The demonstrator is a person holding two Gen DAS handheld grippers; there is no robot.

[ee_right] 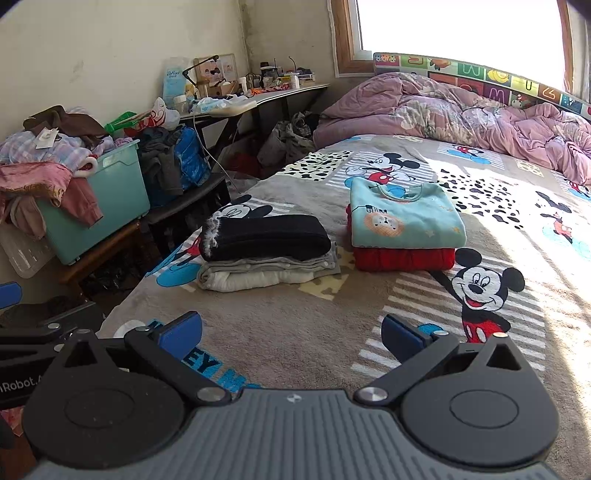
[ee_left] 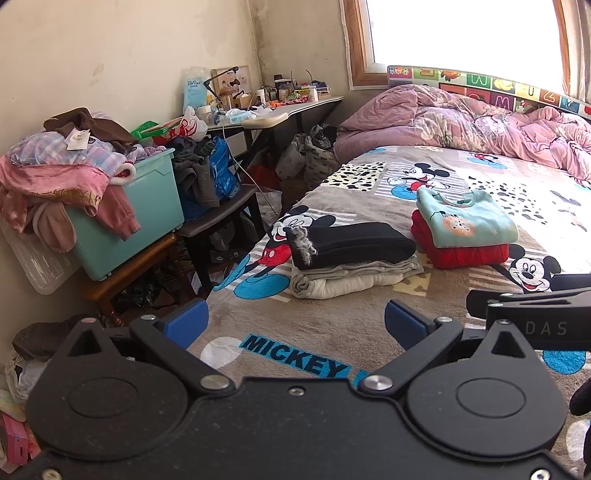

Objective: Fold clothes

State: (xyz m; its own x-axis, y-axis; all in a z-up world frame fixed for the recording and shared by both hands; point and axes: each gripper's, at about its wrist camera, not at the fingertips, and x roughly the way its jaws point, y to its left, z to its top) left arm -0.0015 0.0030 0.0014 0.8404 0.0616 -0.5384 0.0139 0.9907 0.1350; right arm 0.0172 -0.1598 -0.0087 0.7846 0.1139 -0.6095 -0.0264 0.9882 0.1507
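Above the bedspread (ee_right: 295, 332), both claws are held released and empty.

Left gripper (ee_left: 295, 325) and right gripper (ee_right: 291, 334) are spread; folded stacks (ee_right: 267, 251) (ee_right: 404, 229) are parked clear, and unfolded clothes are heaped in the bin (ee_left: 122, 218) alongside, probably next.

Bright window (ee_left: 465, 33), cluttered desk (ee_left: 280, 110), bed (ee_left: 332, 206)

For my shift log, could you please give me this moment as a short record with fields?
surface: Mickey Mouse blanket on the bed
left stack: black garment on top of grey and cream folded clothes
right stack: teal sweatshirt on a red garment
unfolded supply: clothes heaped in a teal bin beside the bed
left tongs: open, holding nothing
right tongs: open, holding nothing
far end: pink quilt, bunched
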